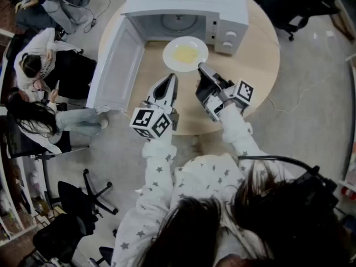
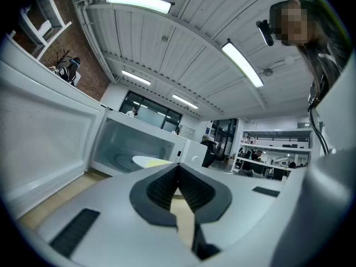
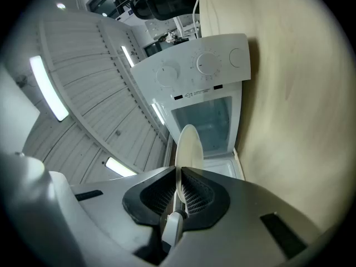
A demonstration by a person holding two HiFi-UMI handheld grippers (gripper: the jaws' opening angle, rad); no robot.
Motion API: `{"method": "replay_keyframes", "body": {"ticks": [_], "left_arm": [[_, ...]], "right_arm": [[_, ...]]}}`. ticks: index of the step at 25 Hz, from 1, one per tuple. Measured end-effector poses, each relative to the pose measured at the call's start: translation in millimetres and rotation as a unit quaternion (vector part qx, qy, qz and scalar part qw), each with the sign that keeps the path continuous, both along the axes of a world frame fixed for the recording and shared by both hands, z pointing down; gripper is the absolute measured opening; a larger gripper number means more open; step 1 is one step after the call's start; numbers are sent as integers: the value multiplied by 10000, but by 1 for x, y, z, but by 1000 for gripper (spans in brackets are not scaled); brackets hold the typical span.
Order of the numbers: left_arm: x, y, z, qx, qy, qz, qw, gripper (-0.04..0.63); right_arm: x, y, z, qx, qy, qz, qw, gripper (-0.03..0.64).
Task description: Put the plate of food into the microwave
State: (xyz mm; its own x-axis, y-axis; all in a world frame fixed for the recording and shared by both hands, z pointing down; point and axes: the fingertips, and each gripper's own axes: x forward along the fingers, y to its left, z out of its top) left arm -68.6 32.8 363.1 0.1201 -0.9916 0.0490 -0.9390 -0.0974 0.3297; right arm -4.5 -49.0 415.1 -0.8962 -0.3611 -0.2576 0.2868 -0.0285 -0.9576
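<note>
A white plate [image 1: 185,53] with yellow food sits just in front of the open microwave [image 1: 189,4]. My right gripper [image 1: 202,68] is shut on the plate's near right rim. In the right gripper view the plate [image 3: 189,149] shows edge-on between the pads of my right gripper [image 3: 180,174], with the microwave [image 3: 206,82] beyond. My left gripper [image 1: 172,78] hovers shut just short of the plate's near edge, with nothing in it. In the left gripper view the left gripper [image 2: 179,168] points at the plate [image 2: 150,161] and the microwave cavity [image 2: 133,146].
The microwave door [image 1: 114,65] swings out to the left, over the edge of the round wooden table [image 1: 256,65]. People sit at the far left [image 1: 33,71]. Office chairs [image 1: 83,199] stand on the floor nearby.
</note>
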Motion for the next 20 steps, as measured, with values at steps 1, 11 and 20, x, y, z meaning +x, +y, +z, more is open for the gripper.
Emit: {"method": "replay_keyframes", "body": {"ticks": [1,11,20], "left_arm": [[-3,-5,1,-20,14,-20,10000,2],[-33,-59,2,-137,41,-94,9999,2],[-75,-91,19,-360,105,193,9991,2]], "right_arm": [[-3,-4,2,-6,54,-33,10000,26],[-42,-50,12,-188,346,-27,9992,26],[-81,-85,32,-427,662,449,9959,26]]}}
